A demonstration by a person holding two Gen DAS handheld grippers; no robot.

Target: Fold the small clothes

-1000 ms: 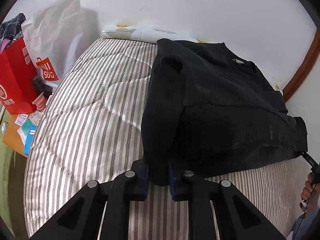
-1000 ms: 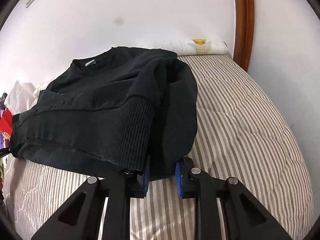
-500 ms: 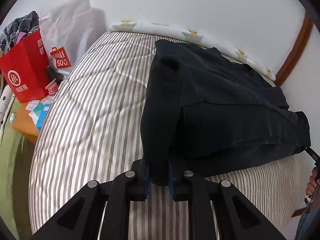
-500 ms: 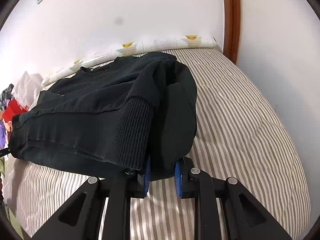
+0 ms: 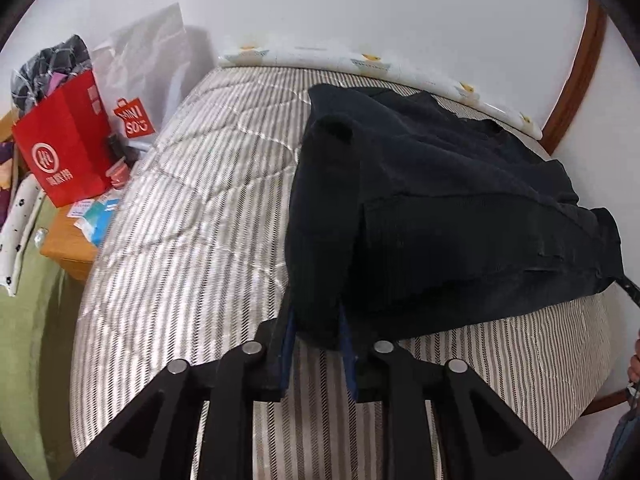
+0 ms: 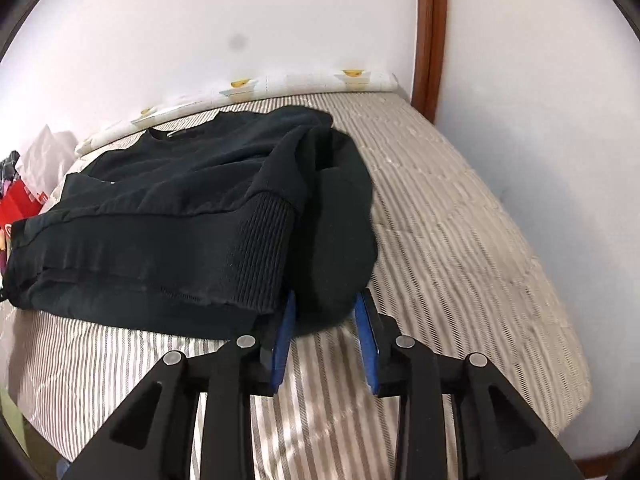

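Observation:
A black sweatshirt point(image 5: 440, 208) lies on the striped mattress point(image 5: 192, 240), its body folded, hem toward me, neck toward the wall. My left gripper point(image 5: 318, 328) has its jaws parted around the sweatshirt's near left corner, with the cloth still between the pads. In the right wrist view the sweatshirt point(image 6: 180, 208) shows a ribbed cuff on top. My right gripper point(image 6: 326, 316) has its jaws spread wide at the near right corner, the blue pads apart from the cloth.
A red paper bag point(image 5: 64, 148) and a white Miniso bag point(image 5: 136, 92) stand left of the bed on a wooden stand point(image 5: 68, 248). A rolled patterned sheet point(image 5: 360, 60) lies along the wall. A brown door frame point(image 6: 430, 36) stands at the right.
Both grippers lowered the sweatshirt's near edge onto the mattress and their jaws opened; the right jaws opened wider. Both cameras tilted and drew back a little.

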